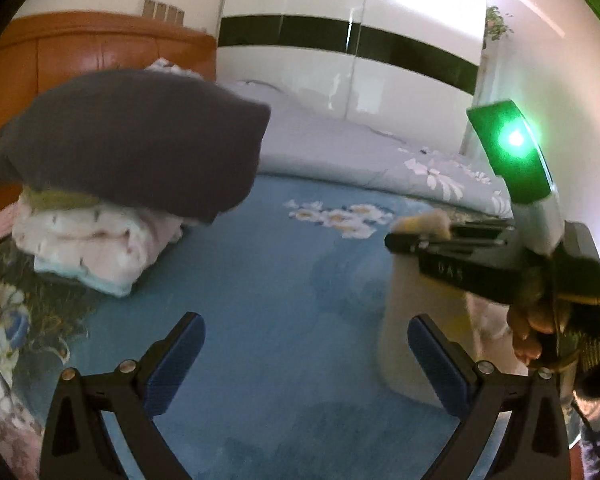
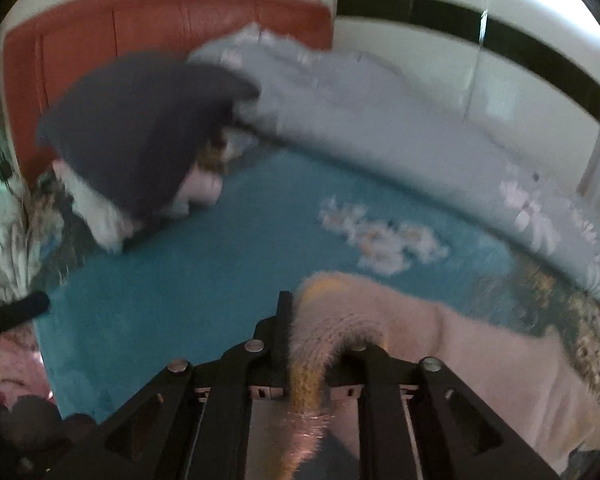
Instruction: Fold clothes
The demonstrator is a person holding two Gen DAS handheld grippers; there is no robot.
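your left gripper (image 1: pixel 306 360) hangs with jaws apart over the blue bedsheet (image 1: pixel 260 320); your right gripper (image 2: pixel 290 320) clamps the fuzzy pink garment (image 2: pixel 480 360).

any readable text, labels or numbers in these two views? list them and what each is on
"DAS" – faint raised letters on the black body of the right claw, seen from the left wrist view; last letter uncertain.
Right wrist view: too blurred, no text legible.

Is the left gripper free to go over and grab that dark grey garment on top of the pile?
Probably yes. The left gripper is open and empty, and only bare blue bedsheet lies between it and the dark grey garment.
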